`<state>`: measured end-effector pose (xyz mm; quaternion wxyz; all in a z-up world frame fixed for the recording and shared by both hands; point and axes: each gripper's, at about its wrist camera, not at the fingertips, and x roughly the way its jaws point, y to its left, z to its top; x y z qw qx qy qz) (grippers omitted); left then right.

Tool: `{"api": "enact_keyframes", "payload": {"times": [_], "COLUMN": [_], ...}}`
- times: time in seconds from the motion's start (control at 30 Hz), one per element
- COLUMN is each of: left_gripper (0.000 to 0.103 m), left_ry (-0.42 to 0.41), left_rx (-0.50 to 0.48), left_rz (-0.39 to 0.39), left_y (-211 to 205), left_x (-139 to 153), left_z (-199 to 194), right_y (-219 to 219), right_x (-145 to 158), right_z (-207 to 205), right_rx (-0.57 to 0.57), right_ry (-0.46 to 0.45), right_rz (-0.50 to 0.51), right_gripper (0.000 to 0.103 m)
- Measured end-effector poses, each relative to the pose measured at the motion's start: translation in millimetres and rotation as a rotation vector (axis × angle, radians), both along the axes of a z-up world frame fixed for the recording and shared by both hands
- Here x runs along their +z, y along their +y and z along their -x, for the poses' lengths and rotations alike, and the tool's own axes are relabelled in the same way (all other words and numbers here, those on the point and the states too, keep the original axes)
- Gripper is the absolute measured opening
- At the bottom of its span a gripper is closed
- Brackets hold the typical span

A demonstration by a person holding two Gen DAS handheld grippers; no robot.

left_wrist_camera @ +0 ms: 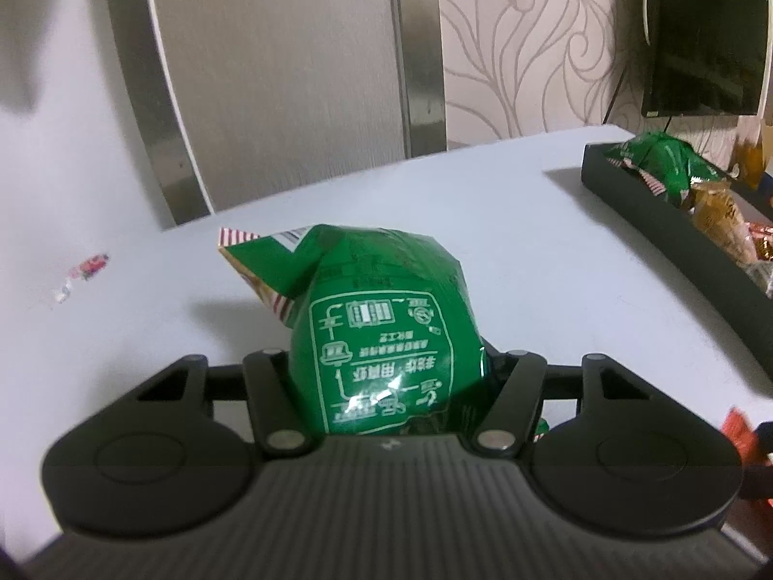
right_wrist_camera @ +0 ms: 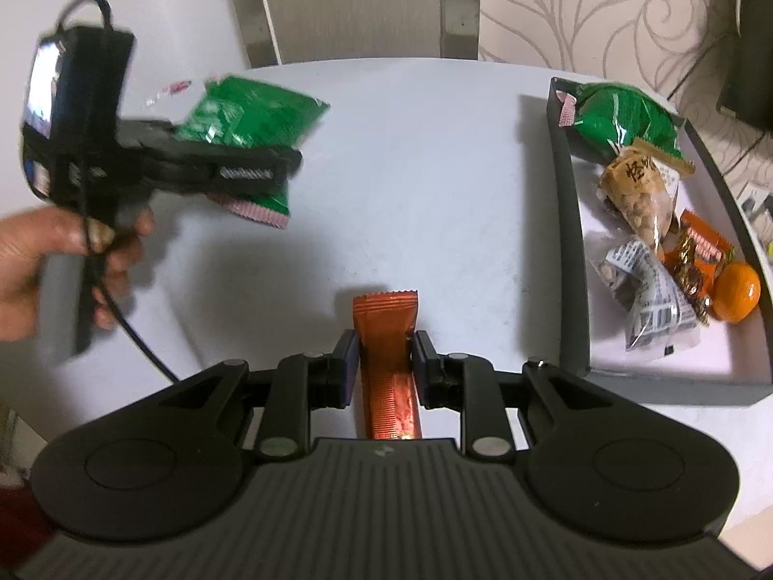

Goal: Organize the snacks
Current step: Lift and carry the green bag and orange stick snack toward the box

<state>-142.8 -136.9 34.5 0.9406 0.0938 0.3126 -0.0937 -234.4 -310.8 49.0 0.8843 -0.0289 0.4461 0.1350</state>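
My left gripper [left_wrist_camera: 391, 367] is shut on a puffy green snack bag [left_wrist_camera: 381, 338] and holds it above the white table [left_wrist_camera: 531, 261]. The same gripper [right_wrist_camera: 270, 169] and green bag [right_wrist_camera: 246, 121] show at the left of the right wrist view. My right gripper [right_wrist_camera: 385, 357] is shut on an orange wrapped bar [right_wrist_camera: 386, 353] just above the table [right_wrist_camera: 435, 193]. A dark tray [right_wrist_camera: 570, 251] at the right holds another green bag [right_wrist_camera: 623, 116], a peanut pack [right_wrist_camera: 637, 188], a clear wrapped pack [right_wrist_camera: 642, 285], orange packets [right_wrist_camera: 700, 246] and a mandarin [right_wrist_camera: 737, 290].
The tray [left_wrist_camera: 642, 222] lies to the right in the left wrist view. Small candy wrappers [left_wrist_camera: 82, 275] lie at the table's left. A chair back [left_wrist_camera: 290, 77] stands behind the table. A dark screen [left_wrist_camera: 705, 34] hangs on the patterned wall.
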Motion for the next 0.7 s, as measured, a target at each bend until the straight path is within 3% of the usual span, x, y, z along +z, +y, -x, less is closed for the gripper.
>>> {"api": "enact_keyframes", "payload": {"times": [0.13, 0.27, 0.3, 0.33, 0.4, 0.43, 0.47, 0.5, 0.7], "left_gripper": [0.064, 0.064, 0.064, 0.064, 0.064, 0.064, 0.064, 0.064, 0.064], "left_ry": [0.01, 0.04, 0.046, 0.054, 0.04, 0.041, 0.045, 0.048, 0.018], "left_rx": [-0.006, -0.006, -0.006, -0.007, -0.009, -0.013, -0.02, -0.025, -0.039], "left_rz": [-0.017, -0.031, -0.034, -0.037, -0.046, -0.045, -0.039, -0.035, -0.022], "left_y": [-0.7, 0.0, 0.8, 1.1, 0.3, -0.2, -0.6, -1.1, -0.1], "left_x": [-1.1, -8.4, -10.4, -13.3, -16.4, -15.9, -14.9, -14.0, -6.8], "left_z": [1.2, 4.1, 5.8, 6.7, 10.6, 11.2, 11.2, 11.4, 17.9], "right_y": [7.2, 13.1, 13.7, 12.9, 1.5, -4.8, -7.4, -8.5, -15.9], "right_x": [-18.1, -19.9, -20.3, -22.5, -26.9, -27.9, -27.2, -26.6, -22.7], "right_z": [1.1, 16.7, 21.5, 25.3, 28.1, 26.2, 22.4, 17.2, -3.0], "right_rx": [0.059, 0.089, 0.105, 0.114, 0.092, 0.067, 0.044, 0.042, -0.005], "right_ry": [0.035, 0.003, 0.002, 0.011, 0.022, 0.024, 0.01, 0.008, 0.011], "right_rz": [0.077, 0.161, 0.17, 0.176, 0.092, 0.049, 0.056, 0.061, -0.08], "right_gripper": [0.028, 0.069, 0.072, 0.072, 0.065, 0.057, 0.036, 0.027, 0.024]}}
